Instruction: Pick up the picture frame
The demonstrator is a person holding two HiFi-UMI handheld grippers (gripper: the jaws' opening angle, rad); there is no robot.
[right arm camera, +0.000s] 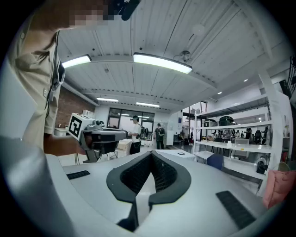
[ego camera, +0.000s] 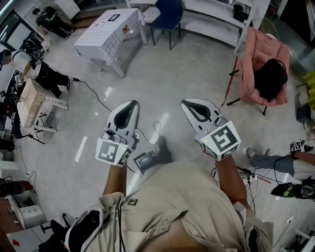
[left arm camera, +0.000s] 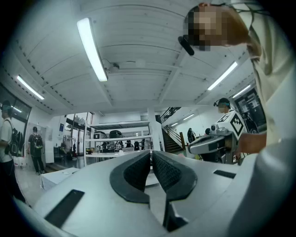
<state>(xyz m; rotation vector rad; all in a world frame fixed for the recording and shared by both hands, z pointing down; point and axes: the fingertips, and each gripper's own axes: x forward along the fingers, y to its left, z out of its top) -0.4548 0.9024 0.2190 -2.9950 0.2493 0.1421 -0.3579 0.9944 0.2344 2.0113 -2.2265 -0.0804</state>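
Workshop floor (ego camera: 162, 74), grey and glossy. Fingers (left arm camera: 134, 173) of left gripper (left arm camera: 151, 157) are pressed together, holding nothing. Fingers (right arm camera: 136, 176) of right gripper (right arm camera: 150, 157) also meet at the tips, nothing between them. Both are held level, side by side in front of the person's torso, well apart from any furniture. Picture frame: the only candidate is a small dark flat rectangle (ego camera: 113, 17) lying on the white checked desk (ego camera: 101, 42) far across the floor, ahead-left; too small to confirm. Blue chair (ego camera: 167, 15) is near the desk. Pink chair (ego camera: 263, 54) with black bag (ego camera: 269, 78) is ahead-right.
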